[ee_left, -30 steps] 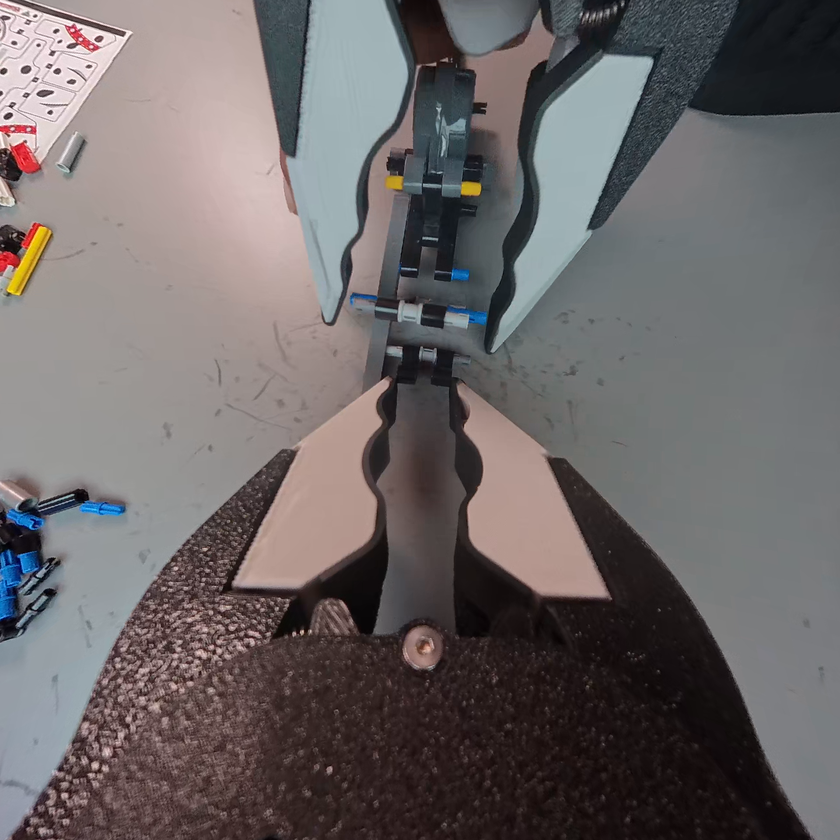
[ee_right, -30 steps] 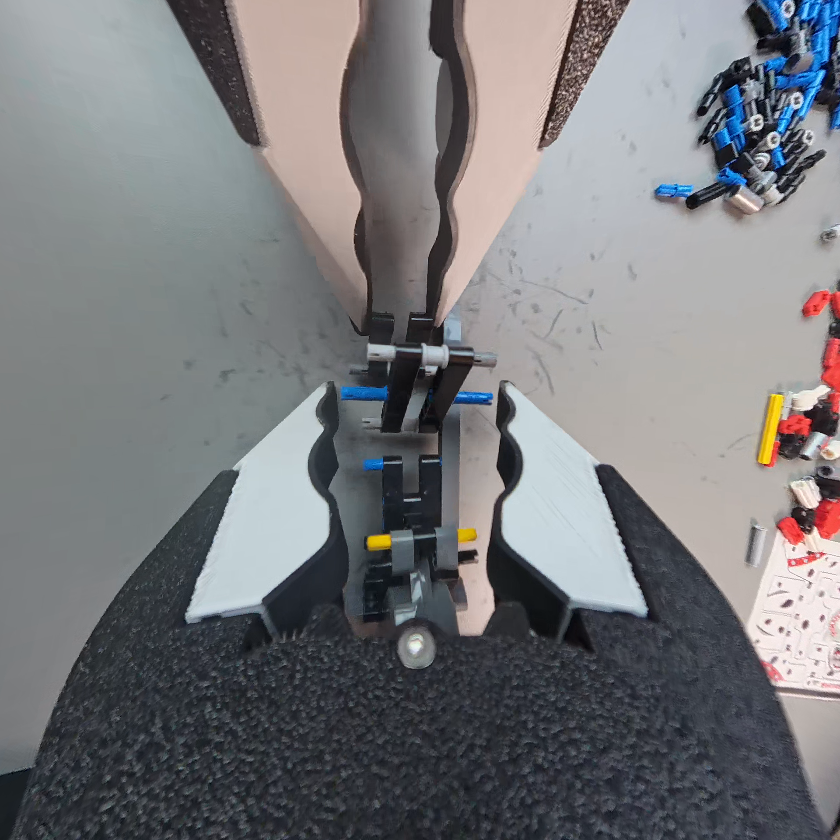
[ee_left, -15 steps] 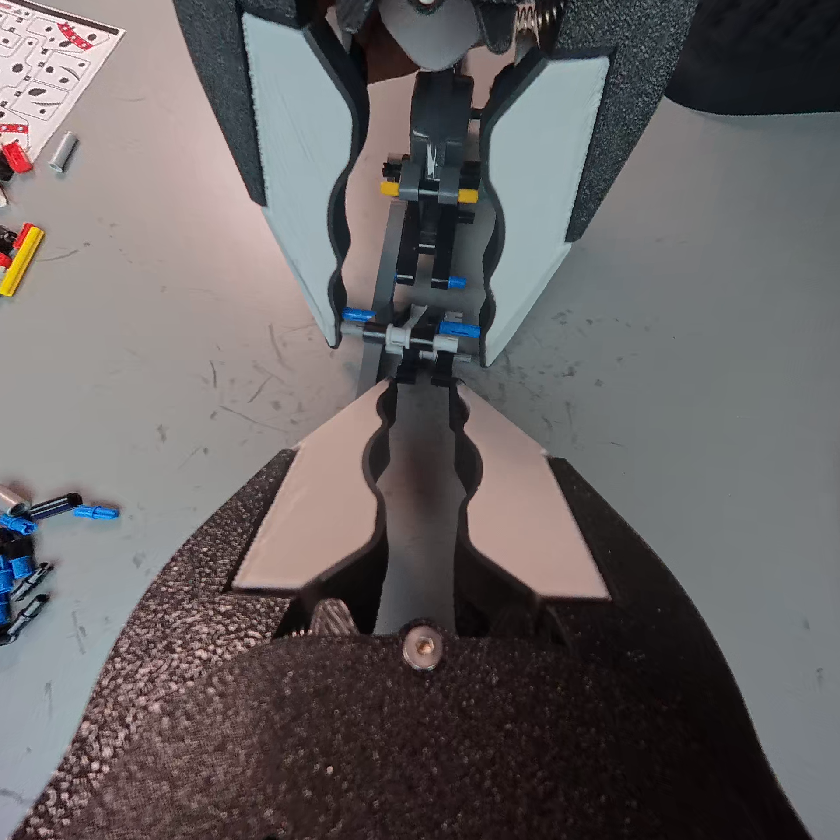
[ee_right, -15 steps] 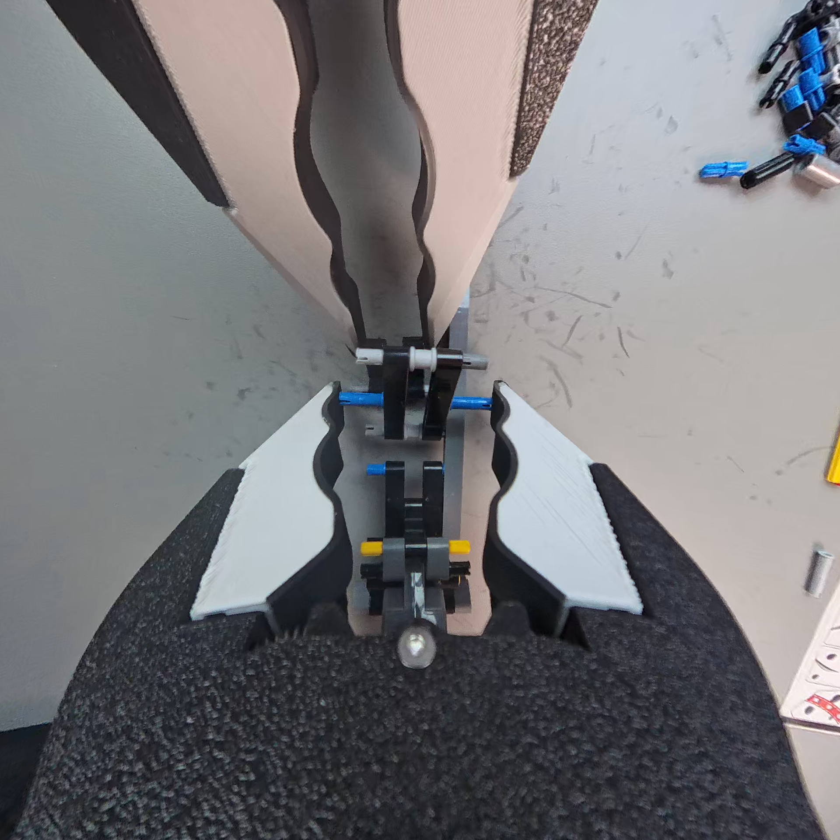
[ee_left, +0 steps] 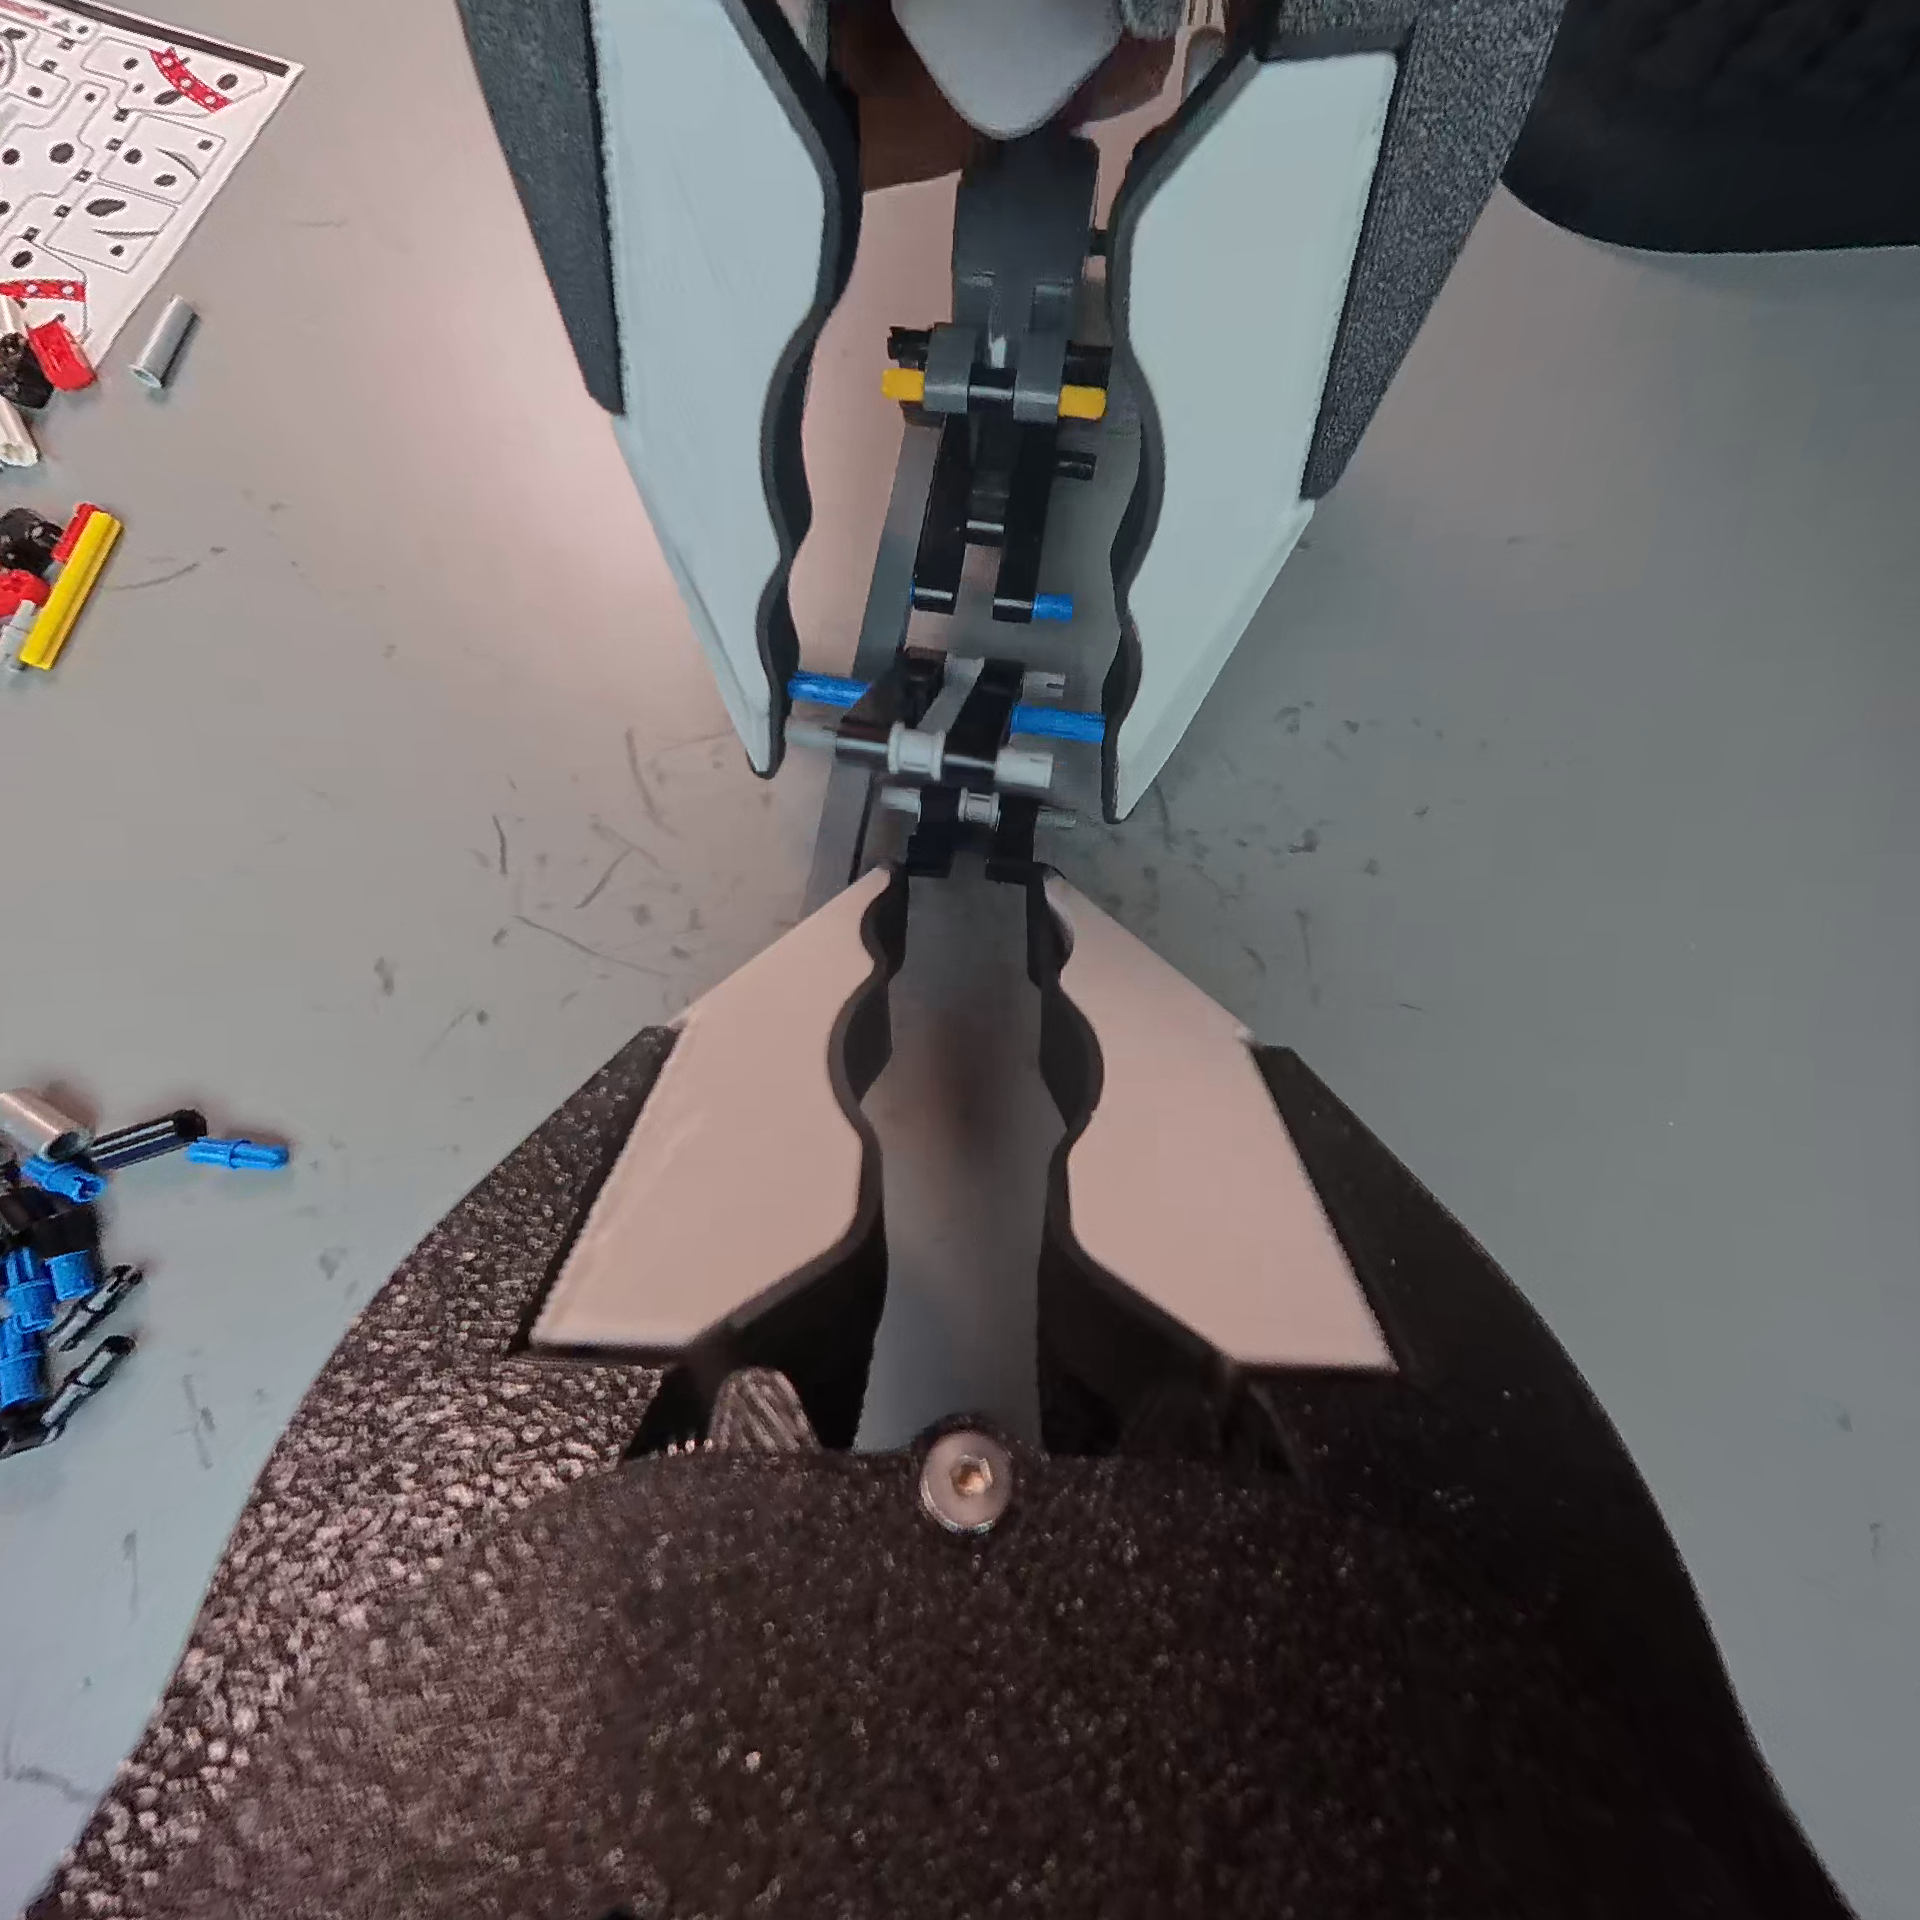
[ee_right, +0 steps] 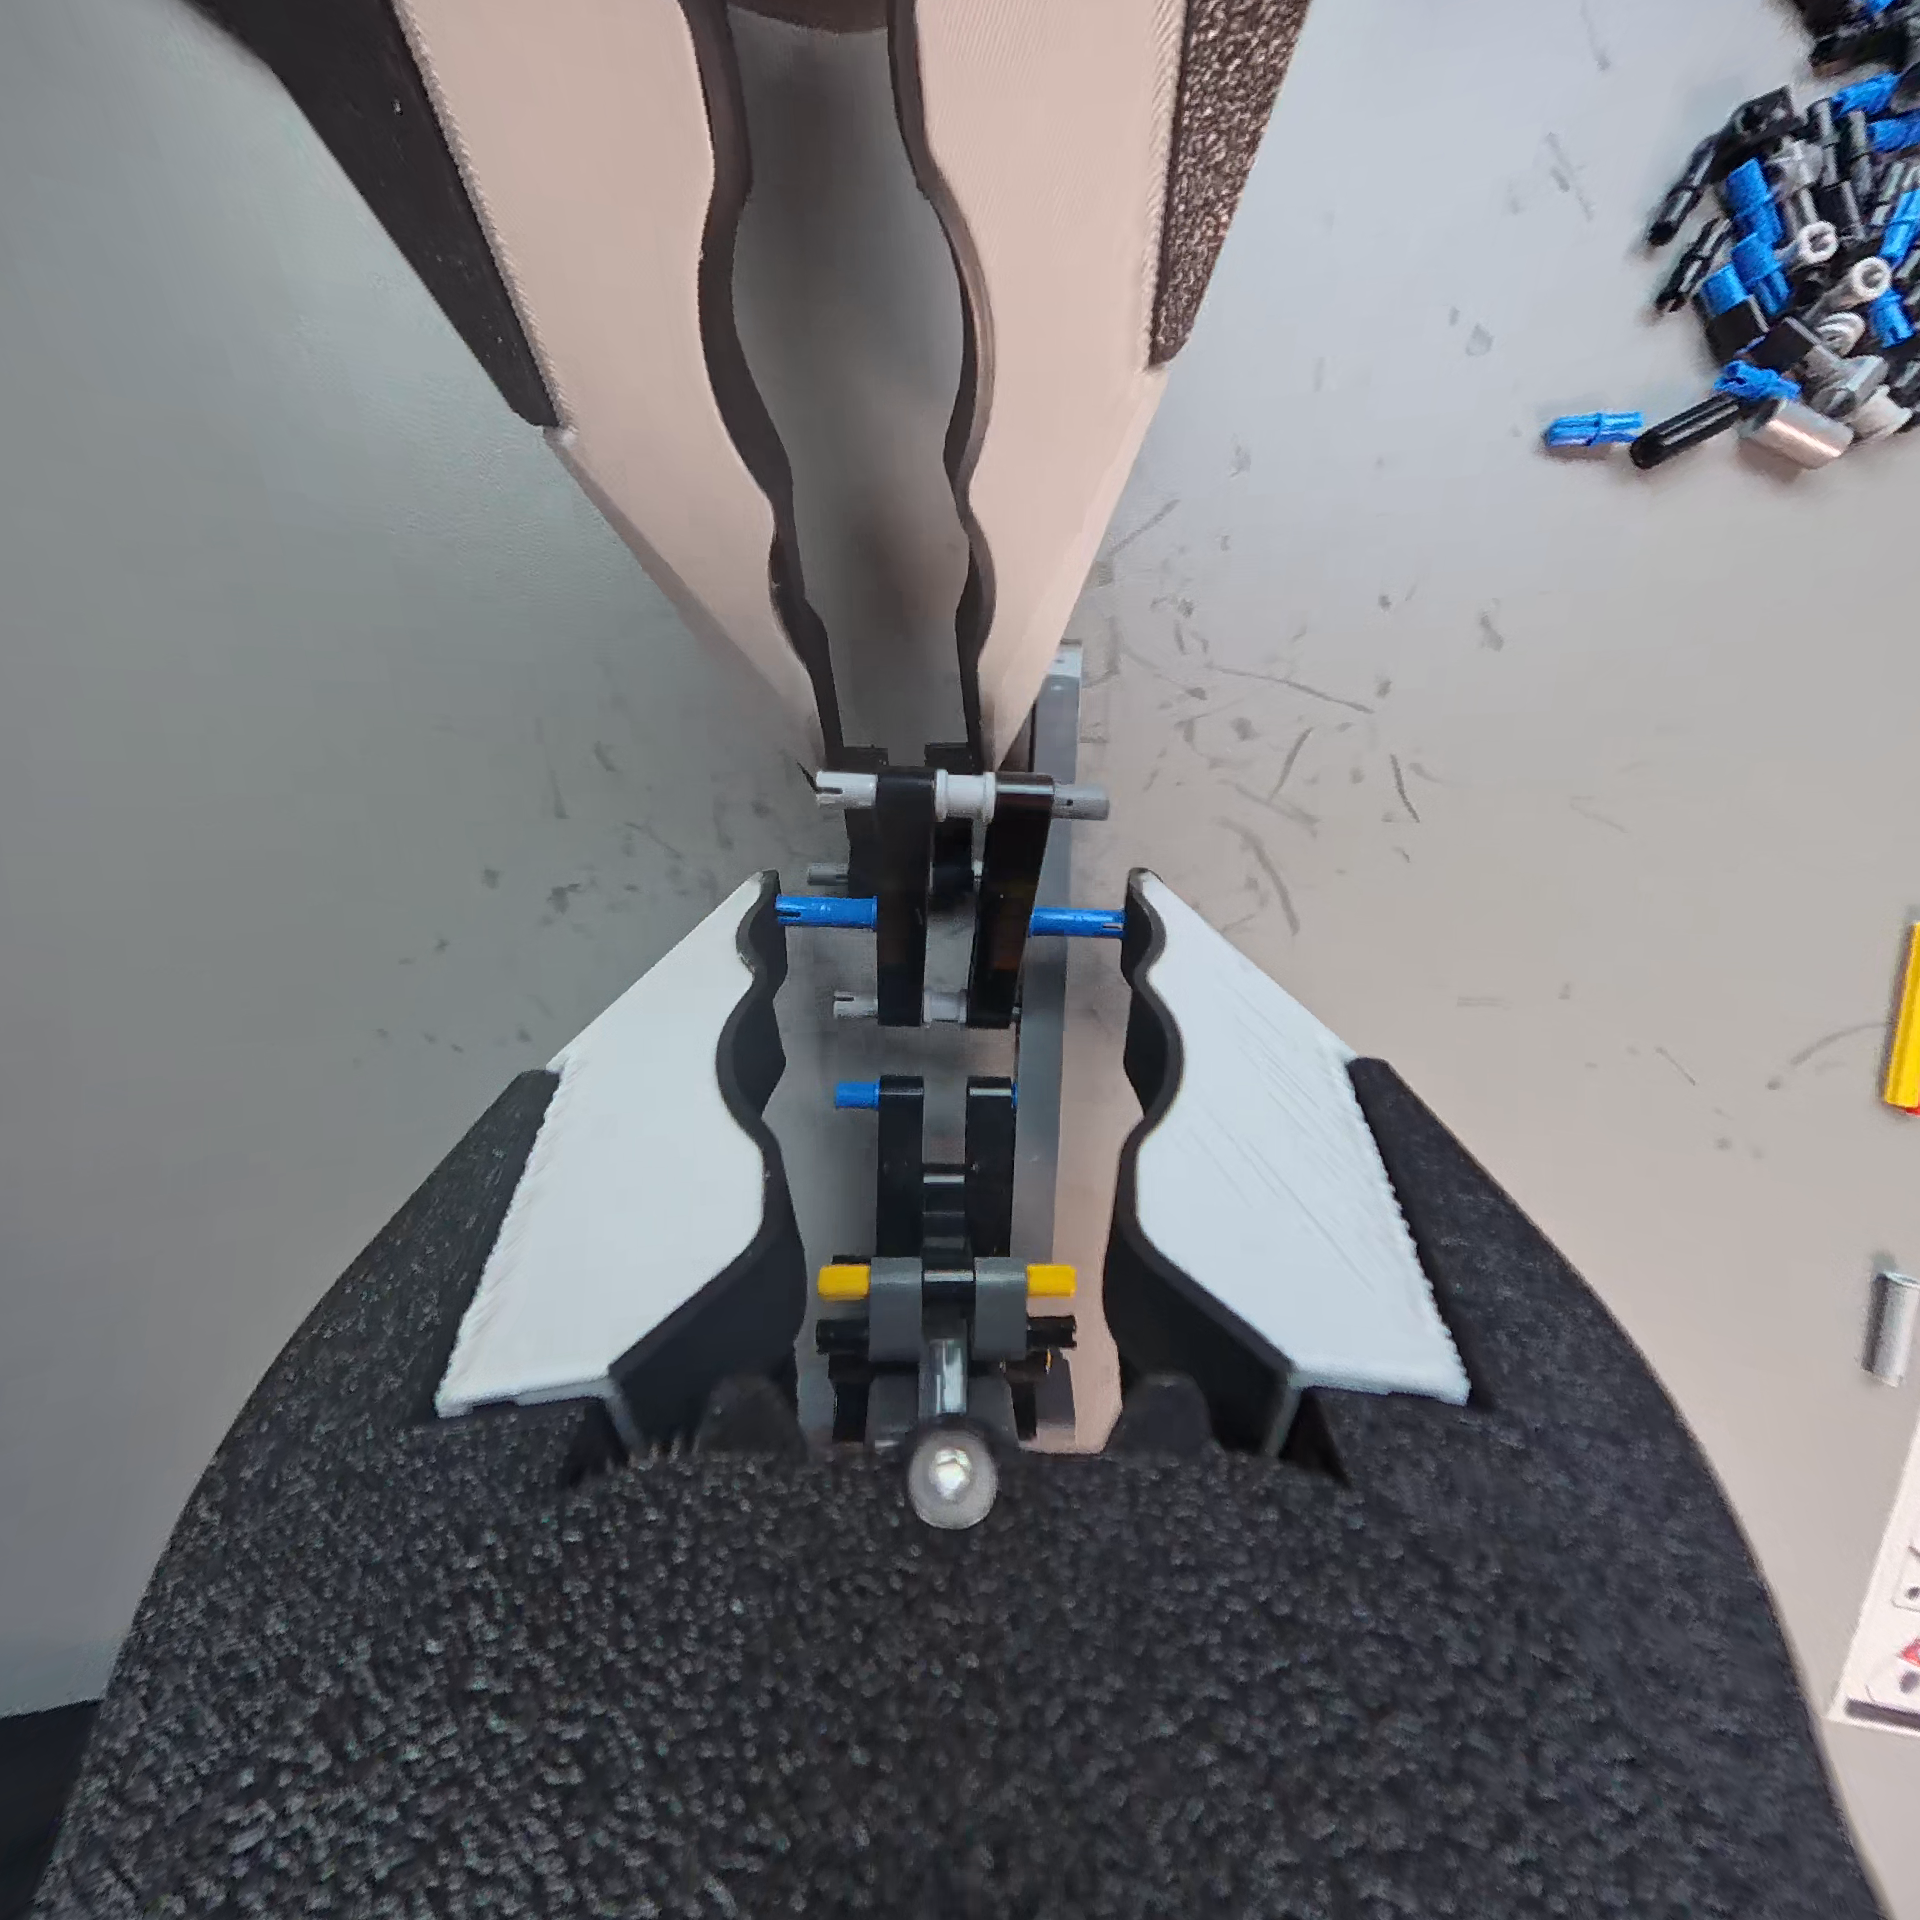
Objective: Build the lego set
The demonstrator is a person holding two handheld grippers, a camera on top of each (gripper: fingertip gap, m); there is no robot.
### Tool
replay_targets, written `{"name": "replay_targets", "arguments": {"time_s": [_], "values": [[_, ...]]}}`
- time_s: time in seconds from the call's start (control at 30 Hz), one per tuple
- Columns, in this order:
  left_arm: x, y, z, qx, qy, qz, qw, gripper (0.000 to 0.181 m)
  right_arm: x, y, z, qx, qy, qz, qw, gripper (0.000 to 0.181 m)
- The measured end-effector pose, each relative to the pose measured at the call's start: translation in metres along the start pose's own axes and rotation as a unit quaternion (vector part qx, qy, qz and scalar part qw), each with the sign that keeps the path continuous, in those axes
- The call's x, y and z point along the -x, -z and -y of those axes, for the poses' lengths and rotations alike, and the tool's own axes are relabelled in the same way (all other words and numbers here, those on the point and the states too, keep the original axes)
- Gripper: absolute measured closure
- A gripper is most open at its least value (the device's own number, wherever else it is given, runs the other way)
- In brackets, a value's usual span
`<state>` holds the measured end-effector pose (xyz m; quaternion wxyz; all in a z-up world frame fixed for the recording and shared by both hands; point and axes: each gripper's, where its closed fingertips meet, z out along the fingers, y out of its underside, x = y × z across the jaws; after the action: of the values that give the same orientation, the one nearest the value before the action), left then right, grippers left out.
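Lego assembly (ee_left: pixel 971 727) sits pinched by left claw (ee_left: pixel 966 883), right claw (ee_right: pixel 951 914) straddling.

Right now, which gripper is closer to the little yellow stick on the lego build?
Right. The yellow stick sits deep between the right gripper's open fingers, near its base. The left gripper pinches the lego build's opposite end, farther from the stick.

**Two wrist cams staring straight at each other**

Each camera sits right behind its own claw, angled down at the grey counter (ee_left: pixel 1558 935) from close up. They face opposite ways, so both catch the same lego assembly (ee_left: pixel 977 644) (ee_right: pixel 945 1039) and each other's claw.
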<state>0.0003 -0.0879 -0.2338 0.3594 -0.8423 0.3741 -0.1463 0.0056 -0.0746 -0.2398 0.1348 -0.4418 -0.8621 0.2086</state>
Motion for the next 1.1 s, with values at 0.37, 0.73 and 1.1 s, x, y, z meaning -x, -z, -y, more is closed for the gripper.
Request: {"name": "replay_targets", "arguments": {"time_s": [0.37, 0.73, 1.1], "values": [[-0.004, 0.006, 0.005, -0.019, -0.029, -0.007, 0.999, 0.156, 0.004, 0.010, -0.002, -0.034, 0.013, -0.014, 0.999, 0.116], [-0.013, -0.006, -0.009, -0.002, -0.058, -0.046, 0.997, 0.157, 0.015, -0.001, 0.000, 0.021, 0.069, 0.001, 0.997, 0.116], [-0.011, -0.009, -0.011, 0.000, -0.025, -0.056, 0.998, 0.158, 0.011, 0.013, 0.017, -0.025, 0.036, 0.004, 0.999, 0.138]]}}
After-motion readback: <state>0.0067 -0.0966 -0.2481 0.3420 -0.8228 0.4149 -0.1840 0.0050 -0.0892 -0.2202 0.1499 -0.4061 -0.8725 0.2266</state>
